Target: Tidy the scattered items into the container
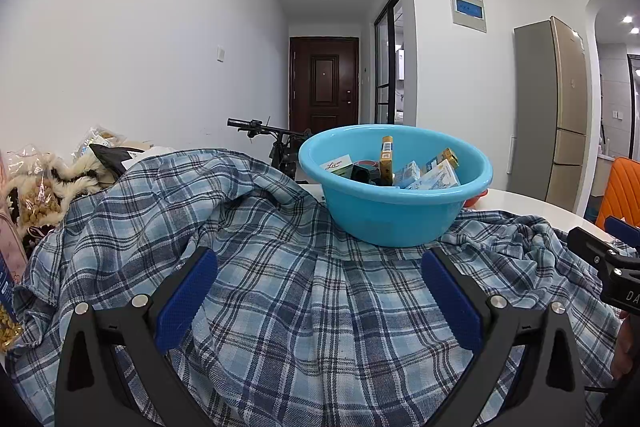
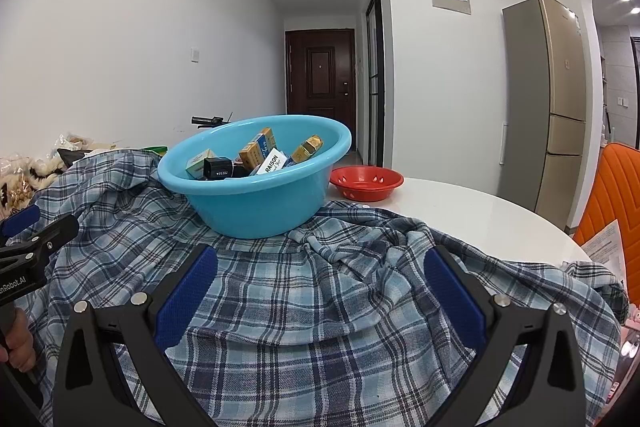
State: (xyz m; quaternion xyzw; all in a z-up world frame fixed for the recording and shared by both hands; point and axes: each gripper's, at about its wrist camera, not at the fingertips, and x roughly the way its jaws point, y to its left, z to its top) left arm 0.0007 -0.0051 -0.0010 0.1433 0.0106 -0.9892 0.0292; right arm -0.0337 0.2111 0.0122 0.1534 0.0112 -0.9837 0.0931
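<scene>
Basin (image 1: 394,215) w/ boxes (image 1: 434,177), both tools wide apart

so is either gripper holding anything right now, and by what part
Nothing is held. The left gripper and right gripper are both open above the plaid shirt, with empty jaws.

Table top (image 2: 460,203): the plaid shirt (image 2: 304,291) hides most of it from you; only the far right part shows bare.
Blue basin (image 1: 394,211): its wall hides the lower halves of your small boxes (image 1: 434,177).
Red bowl (image 1: 476,198): from your left wrist only a sliver peeks past the basin.
Snack bags (image 1: 24,211): cut by the left edge.
Orange chair (image 2: 616,211): cut by the right edge.
</scene>
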